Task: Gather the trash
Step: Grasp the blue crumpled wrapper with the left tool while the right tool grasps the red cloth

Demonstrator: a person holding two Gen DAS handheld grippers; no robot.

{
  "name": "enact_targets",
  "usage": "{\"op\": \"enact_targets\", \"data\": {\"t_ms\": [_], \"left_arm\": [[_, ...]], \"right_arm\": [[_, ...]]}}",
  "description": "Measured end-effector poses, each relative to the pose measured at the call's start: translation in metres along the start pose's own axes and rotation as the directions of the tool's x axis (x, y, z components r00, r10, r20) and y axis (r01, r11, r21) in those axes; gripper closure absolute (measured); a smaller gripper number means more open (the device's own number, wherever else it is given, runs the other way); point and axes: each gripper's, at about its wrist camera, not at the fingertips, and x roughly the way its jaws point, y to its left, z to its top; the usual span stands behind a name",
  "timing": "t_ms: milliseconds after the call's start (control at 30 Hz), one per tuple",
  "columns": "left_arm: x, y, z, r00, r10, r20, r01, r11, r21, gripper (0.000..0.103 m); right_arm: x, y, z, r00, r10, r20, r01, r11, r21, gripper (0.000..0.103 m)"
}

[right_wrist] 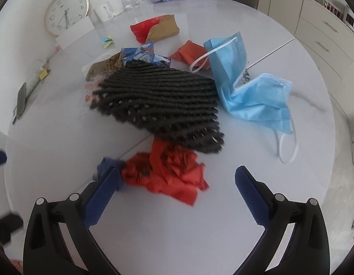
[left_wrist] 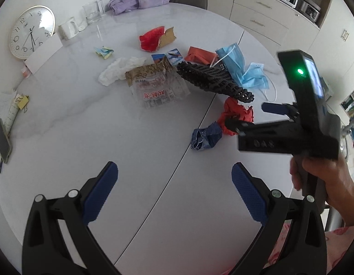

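Black foam net (right_wrist: 163,105) lying flat, long axis diagonal, beside red paper (right_wrist: 170,171)

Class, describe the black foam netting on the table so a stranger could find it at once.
Start at the round white table and find the litter pile at its middle. The black foam netting lies between the blue face masks and a clear printed wrapper. It alone is black, ribbed and full of holes.

Left gripper (left_wrist: 174,192): jaws spread wide, empty, held above the table. Right gripper (right_wrist: 177,190): jaws spread wide, empty, gripped by the right hand (left_wrist: 325,178).
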Motion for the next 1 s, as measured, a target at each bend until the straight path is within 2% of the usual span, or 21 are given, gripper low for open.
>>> {"op": "enact_targets", "data": {"t_ms": [67, 133, 167, 233, 300, 467, 500, 533, 600, 667, 733, 900, 1000], "left_arm": [[0.004, 0.002, 0.001, 1.0, -0.013, -0.01, 0.013, 1.0, -0.005, 0.008], [0.009, 0.003, 0.003, 1.0, -0.022, -0.019, 0.021, 1.0, -0.009, 0.008], [0.011, 0.003, 0.003, 0.999, -0.026, -0.022, 0.026, 1.0, -0.009, 0.008], [0.017, 0.002, 0.004, 0.999, -0.036, -0.032, 0.036, 0.999, -0.012, 0.008], [0.025, 0.001, 0.005, 0.998, -0.044, -0.044, 0.044, 0.999, -0.014, 0.008], [0.047, -0.003, 0.012, 0.996, -0.068, -0.063, 0.066, 0.997, -0.033, 0.008], [0.05, -0.005, 0.013, 0.996, -0.07, -0.062, 0.068, 0.997, -0.033, 0.008], [0.056, -0.007, 0.016, 0.995, -0.071, -0.065, 0.069, 0.997, -0.033, 0.009], [0.066, -0.012, 0.021, 0.994, -0.076, -0.072, 0.073, 0.997, -0.034, 0.011], [0.08, -0.018, 0.025, 0.992, -0.087, -0.095, 0.084, 0.996, -0.037, 0.016], [0.089, -0.024, 0.027, 0.989, -0.094, -0.111, 0.09, 0.995, -0.042, 0.018], [0.103, -0.035, 0.029, 0.988, -0.092, -0.124, 0.087, 0.995, -0.044, 0.029], [0.11, -0.039, 0.03, 0.988, -0.088, -0.13, 0.082, 0.995, -0.048, 0.044]], "right_arm": [[0.01, 0.001, 0.004, 1.0, -0.005, -0.028, 0.005, 1.0, 0.011, 0.003], [0.016, 0.001, 0.004, 0.999, 0.004, -0.046, -0.003, 1.0, 0.019, 0.016], [0.019, 0.0, 0.003, 0.998, 0.019, -0.065, -0.017, 0.999, 0.028, 0.027], [0.019, -0.003, 0.001, 0.996, 0.053, -0.066, -0.05, 0.997, 0.051, 0.033], [0.017, -0.005, -0.001, 0.994, 0.084, -0.072, -0.079, 0.995, 0.058, 0.048], [0.009, -0.017, -0.005, 0.988, 0.126, -0.085, -0.118, 0.989, 0.094, 0.063], [0.007, -0.021, -0.007, 0.987, 0.137, -0.088, -0.127, 0.986, 0.111, 0.085], [0.005, -0.026, -0.009, 0.982, 0.161, -0.096, -0.148, 0.98, 0.131, 0.09], [-0.001, -0.035, -0.012, 0.978, 0.185, -0.094, -0.169, 0.972, 0.163, 0.09], [-0.007, -0.043, -0.017, 0.98, 0.177, -0.089, -0.161, 0.973, 0.168, 0.09], [-0.01, -0.051, -0.022, 0.98, 0.18, -0.089, -0.162, 0.97, 0.181, 0.09], [-0.016, -0.063, -0.025, 0.976, 0.204, -0.075, -0.187, 0.964, 0.191, 0.09], [-0.024, -0.068, -0.027, 0.975, 0.21, -0.069, -0.194, 0.963, 0.185, 0.09]]}}
